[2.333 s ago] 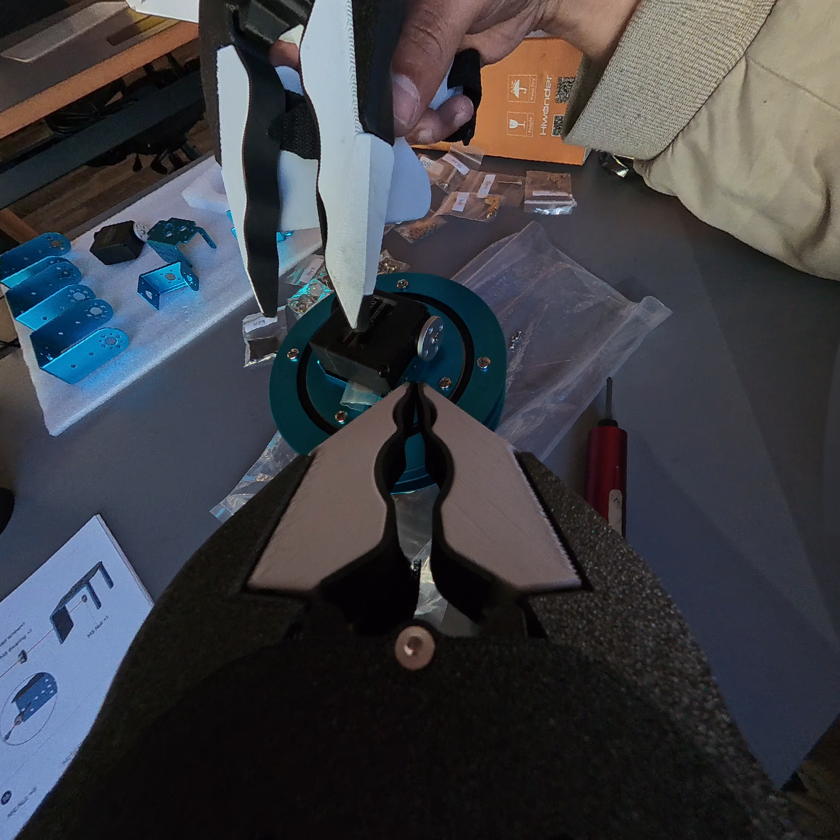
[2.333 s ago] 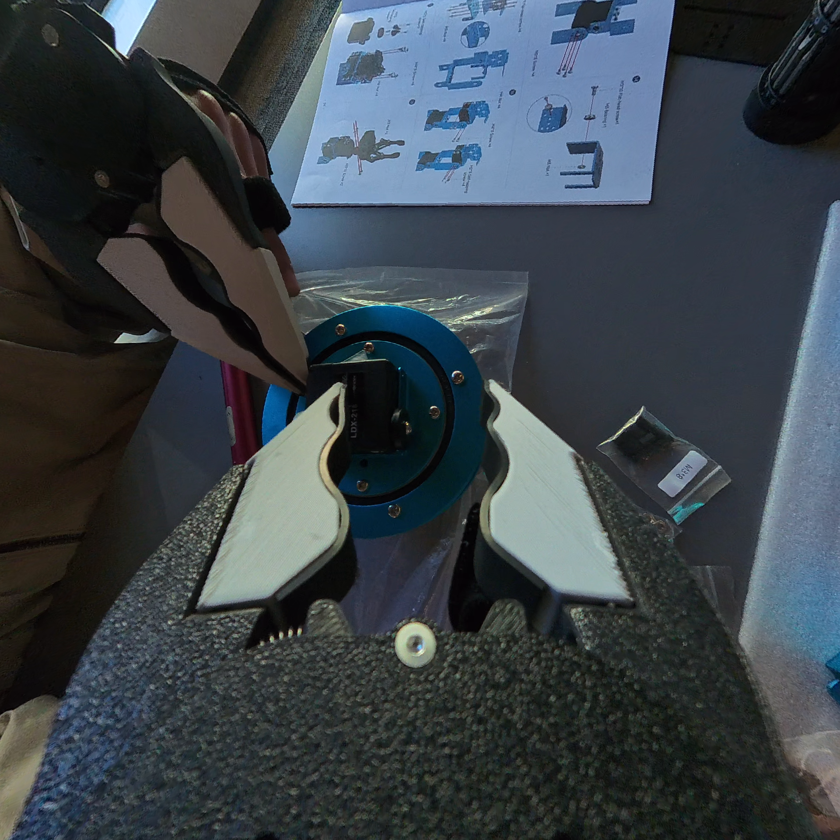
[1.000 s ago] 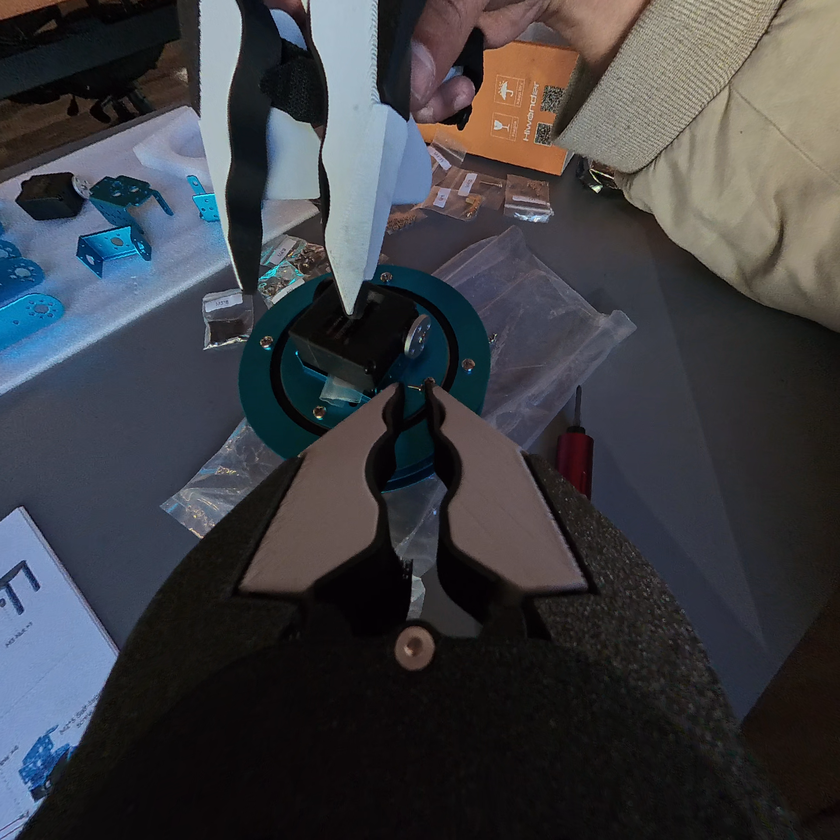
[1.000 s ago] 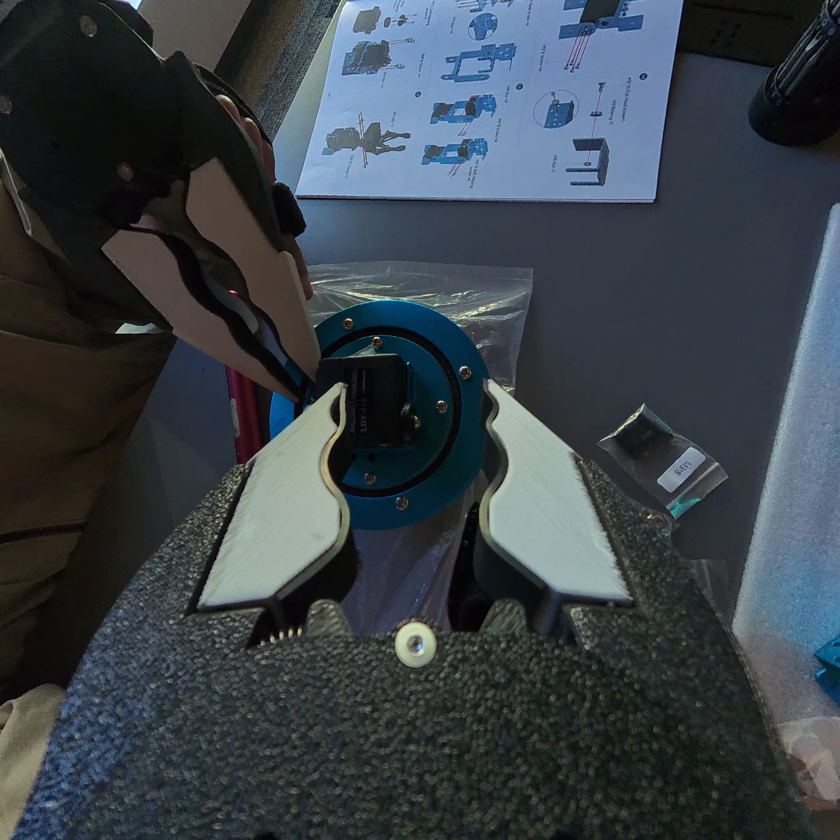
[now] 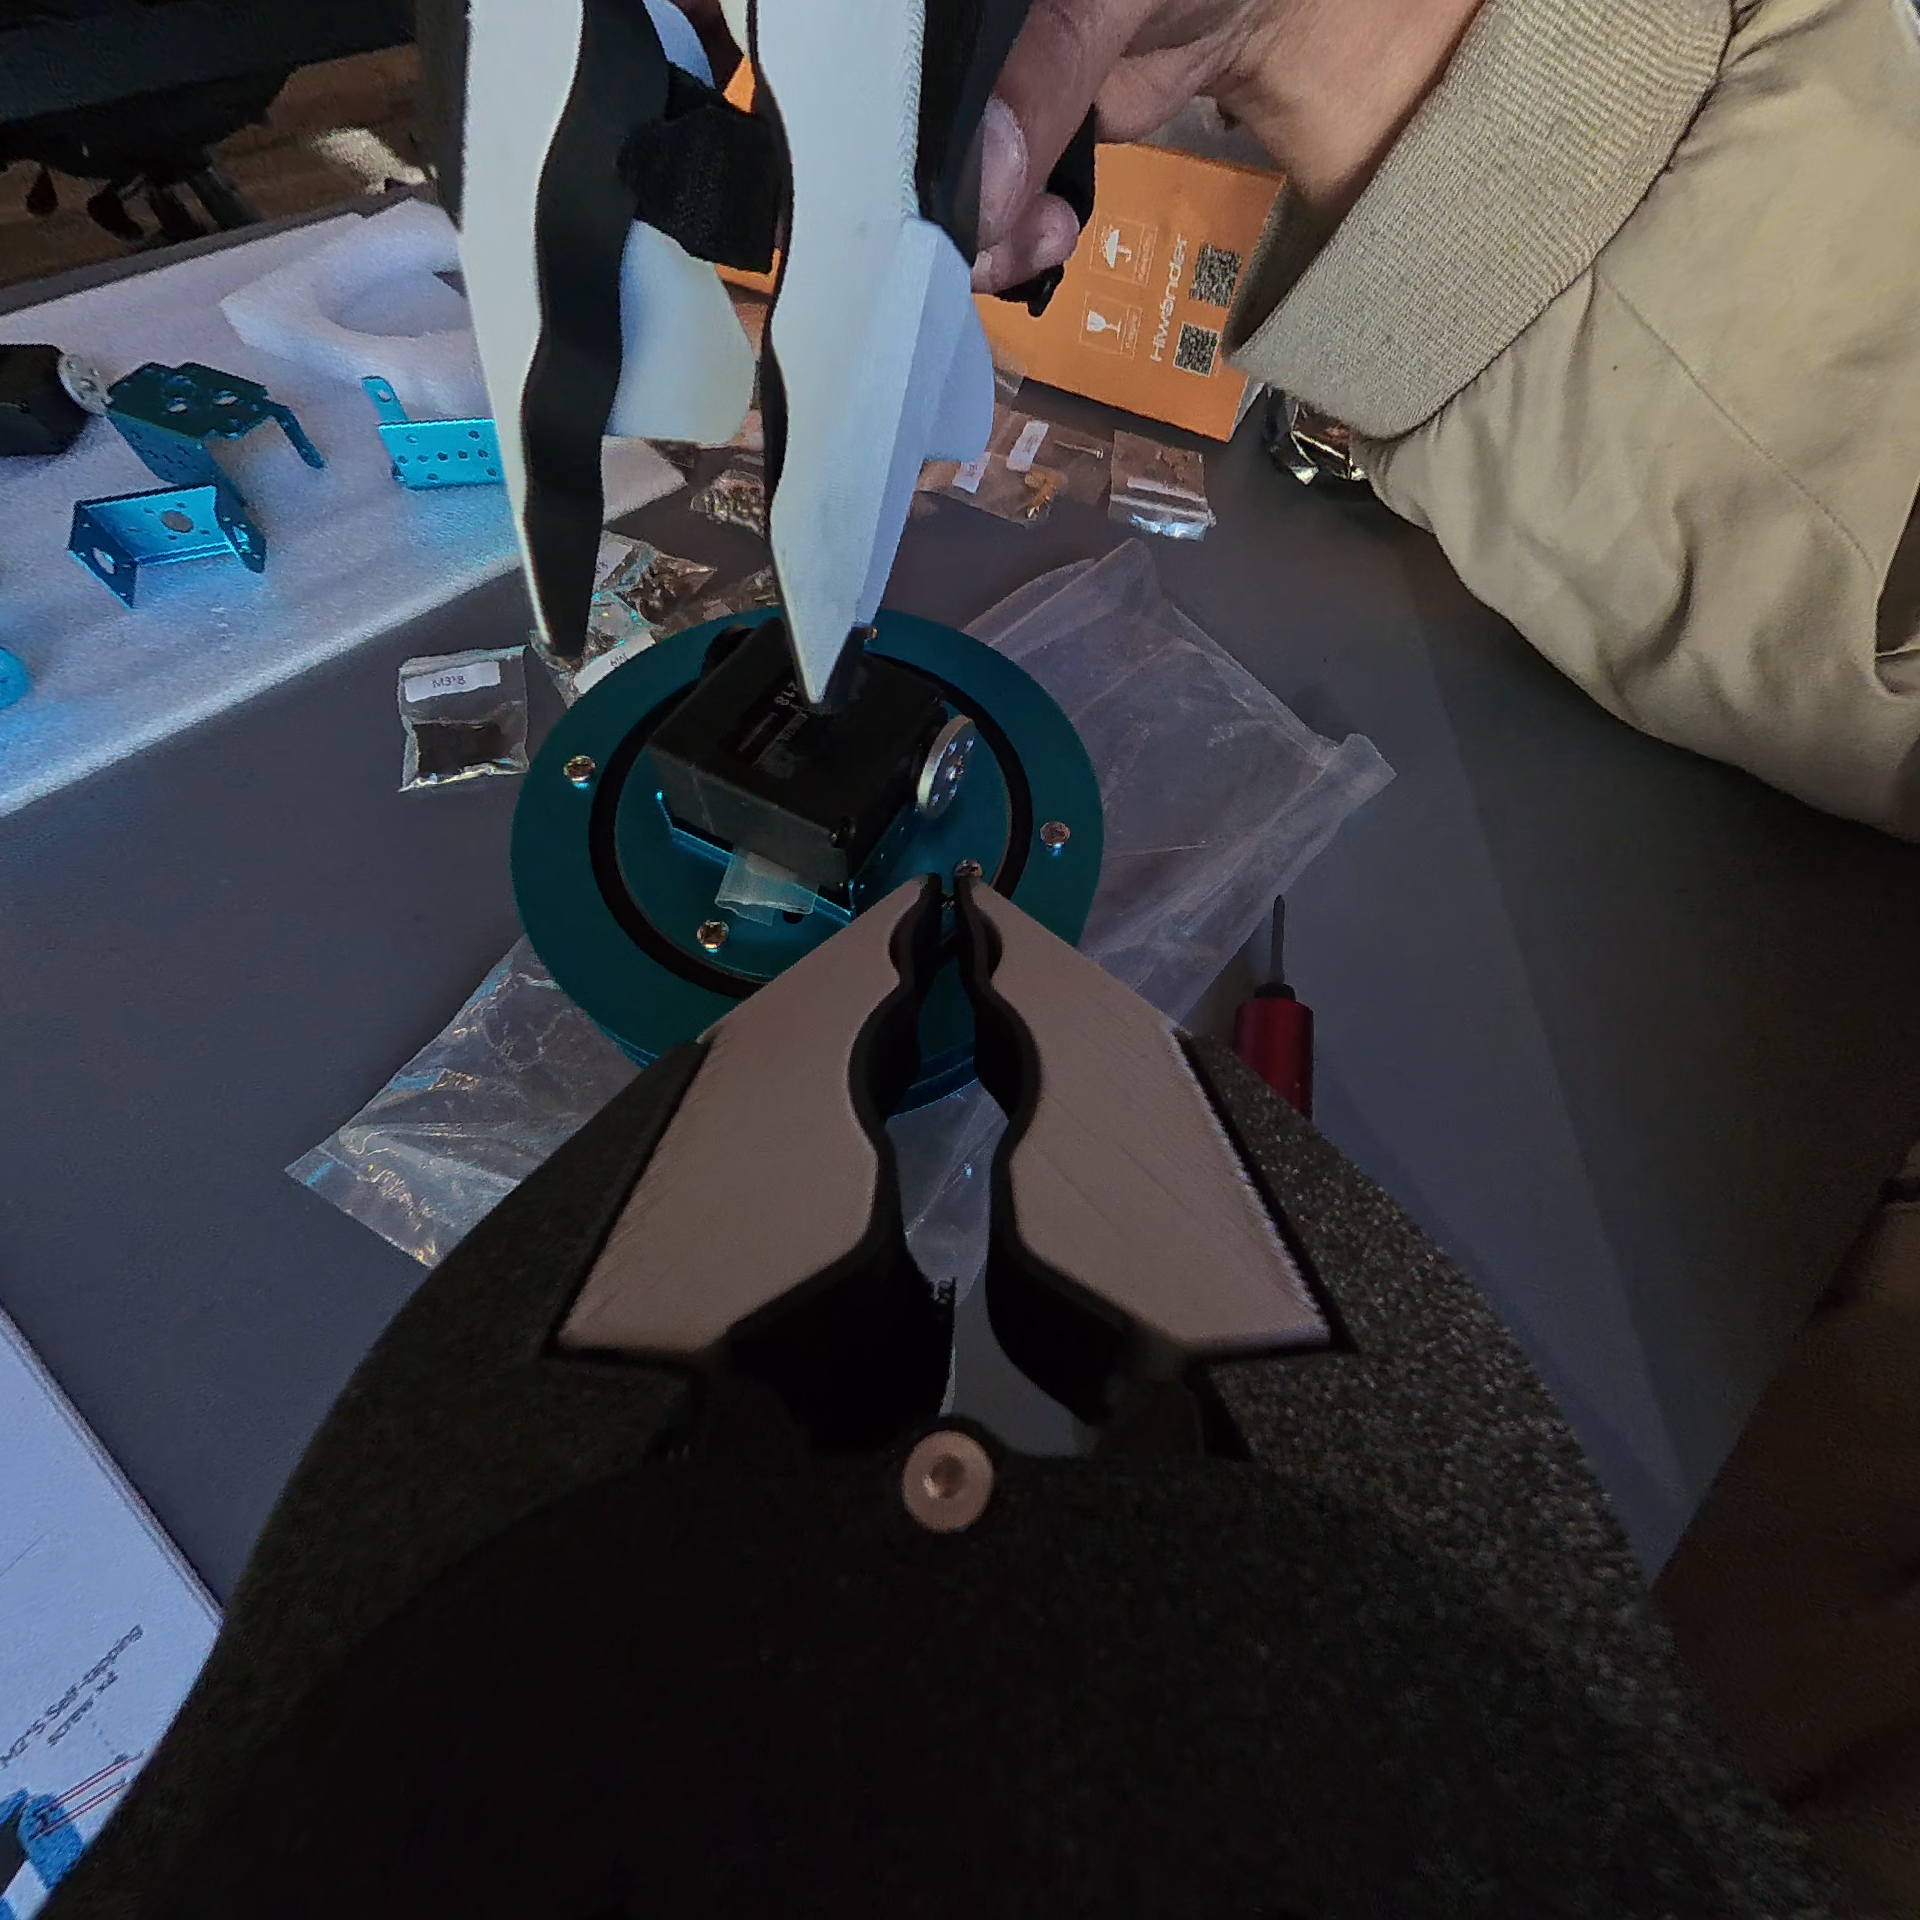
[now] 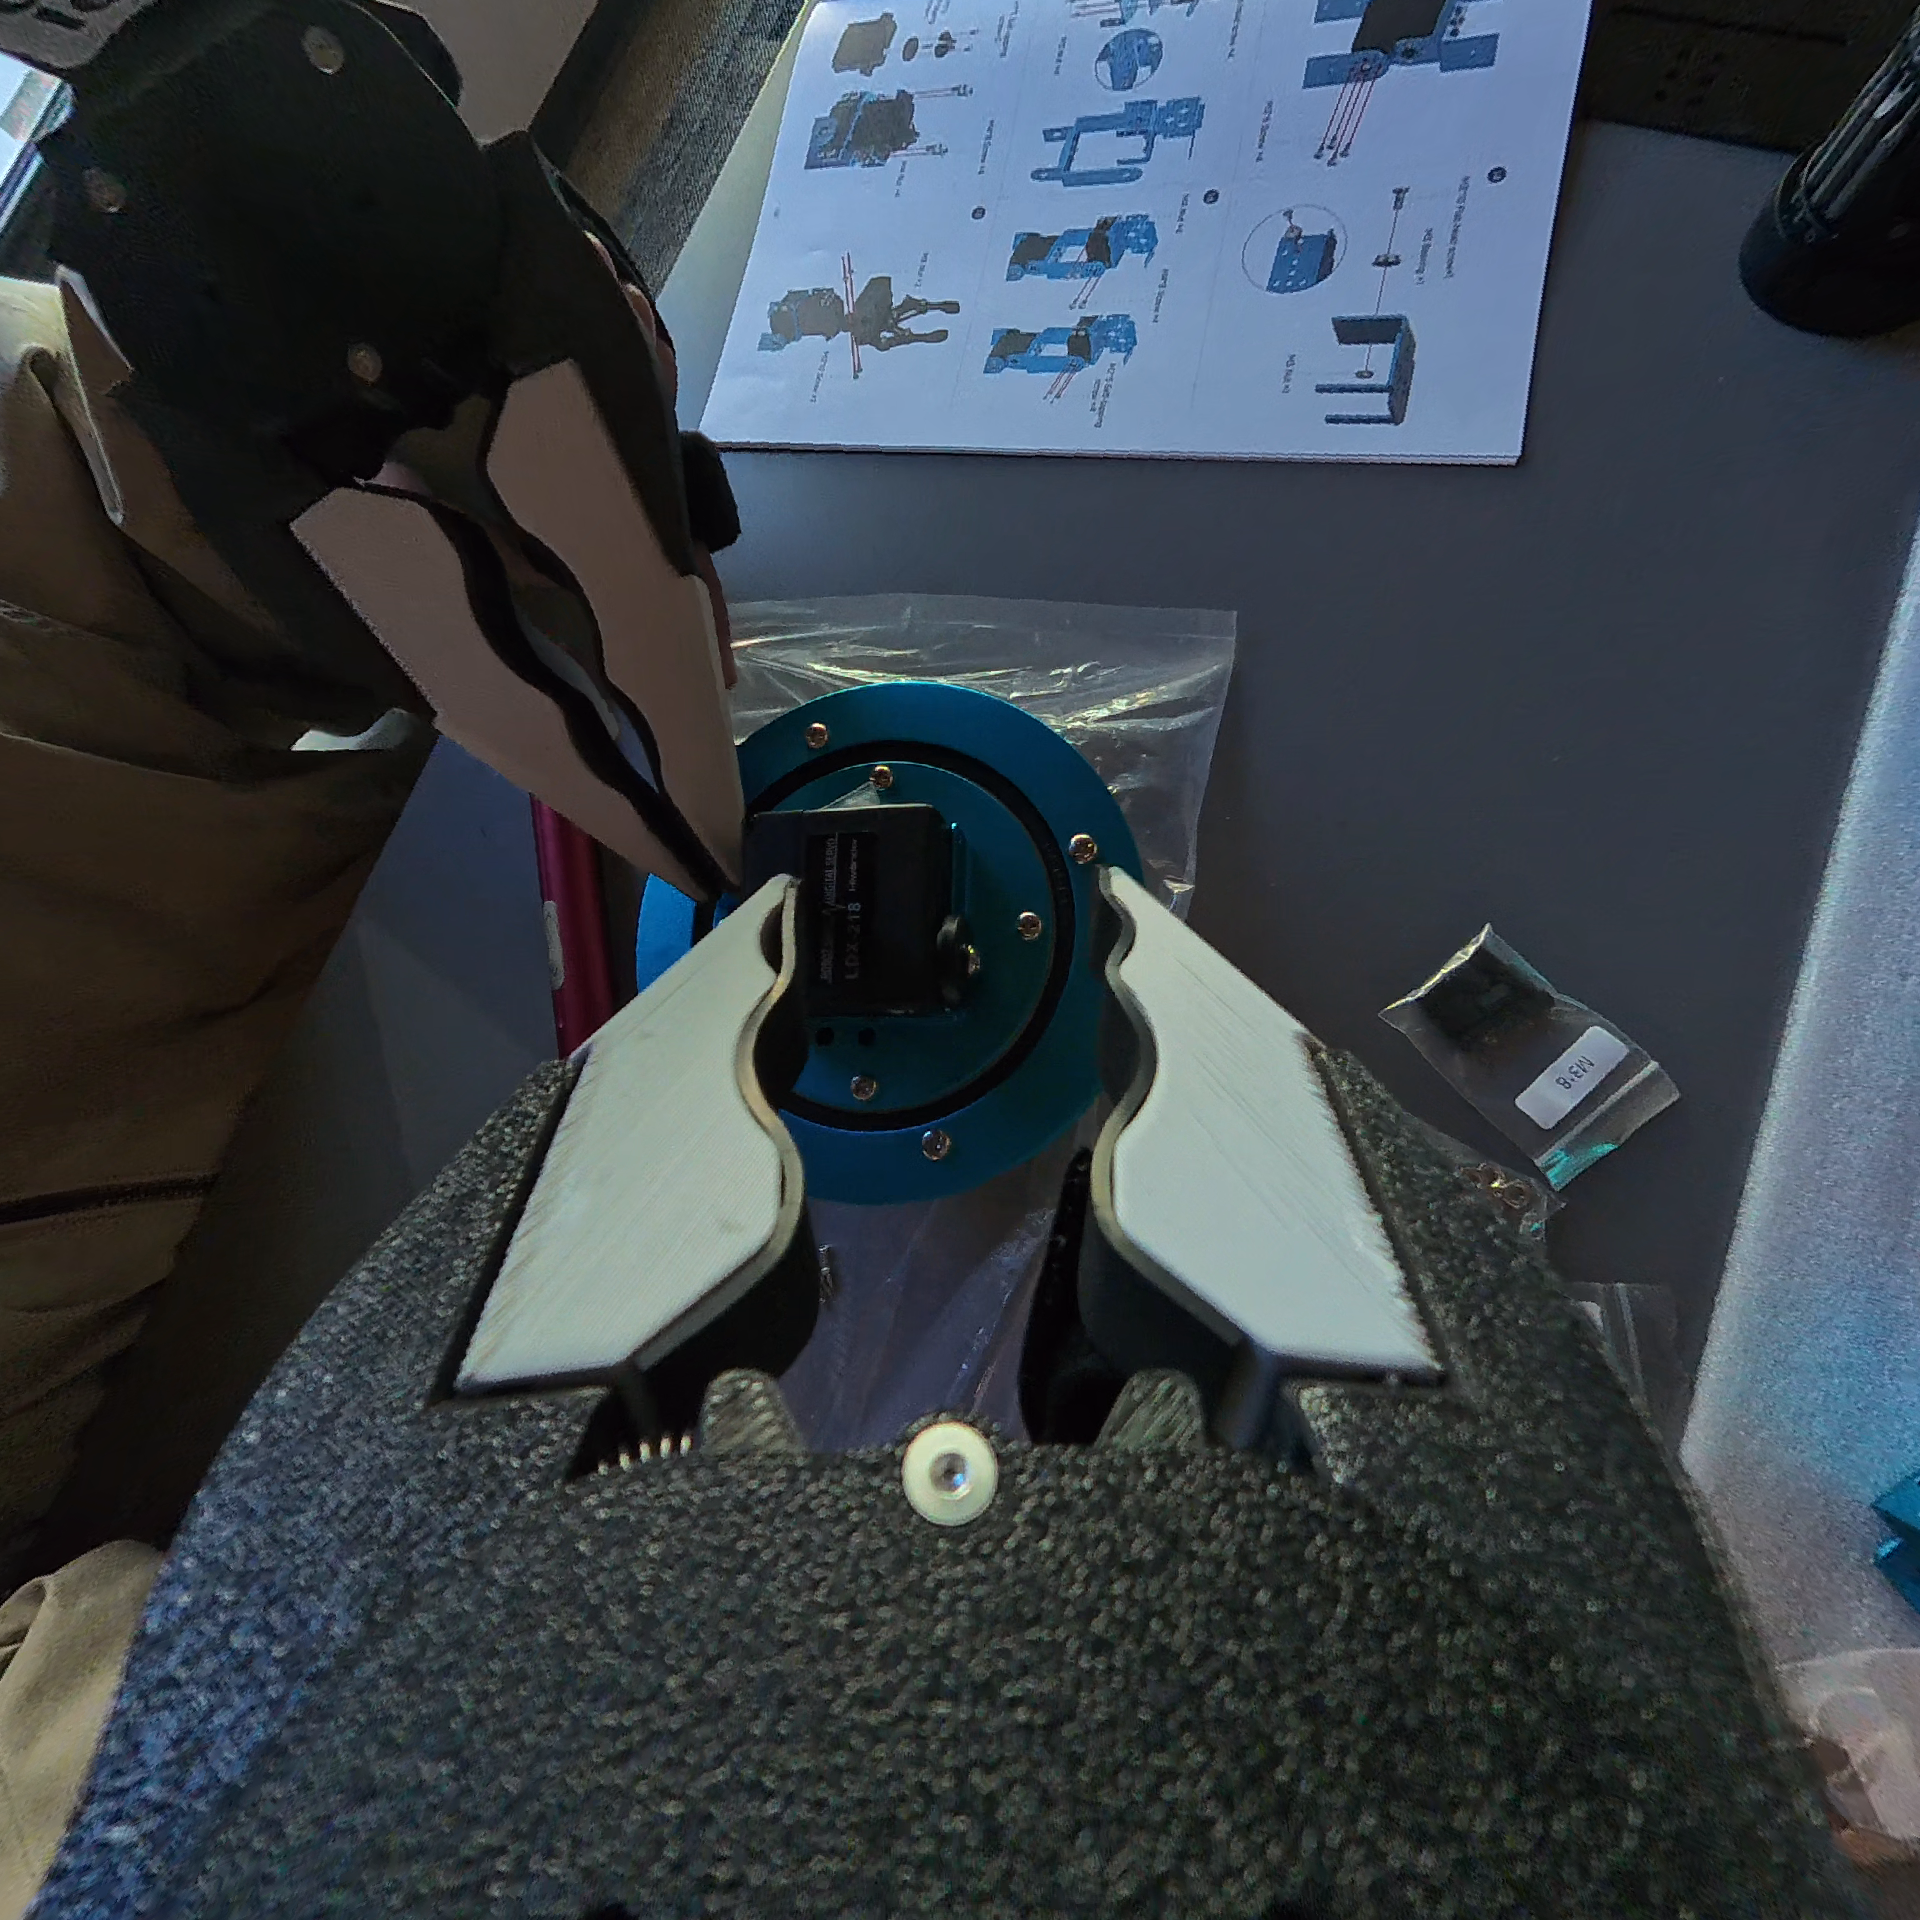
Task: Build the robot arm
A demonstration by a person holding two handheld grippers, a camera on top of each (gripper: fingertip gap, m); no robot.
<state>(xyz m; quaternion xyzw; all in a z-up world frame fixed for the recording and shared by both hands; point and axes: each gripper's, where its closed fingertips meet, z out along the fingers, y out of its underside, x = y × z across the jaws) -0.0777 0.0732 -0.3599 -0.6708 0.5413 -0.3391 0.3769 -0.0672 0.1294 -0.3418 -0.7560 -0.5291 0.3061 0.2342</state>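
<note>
Resting on a teal ring base [image 5: 561,883], the black servo [image 5: 790,769] sits mid-bench [image 5: 260,935]. Left claw [image 5: 945,883], nearly closed, holds nothing visible at 6 o'clock; right claw [image 6: 945,883] straddles it wide. Only the right wrist view shows the instruction sheet [image 6: 1164,229] at 12 o'clock.

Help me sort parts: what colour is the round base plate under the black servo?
Blue-teal anodised metal, with small brass-coloured screws; clearest in the right wrist view.
</note>
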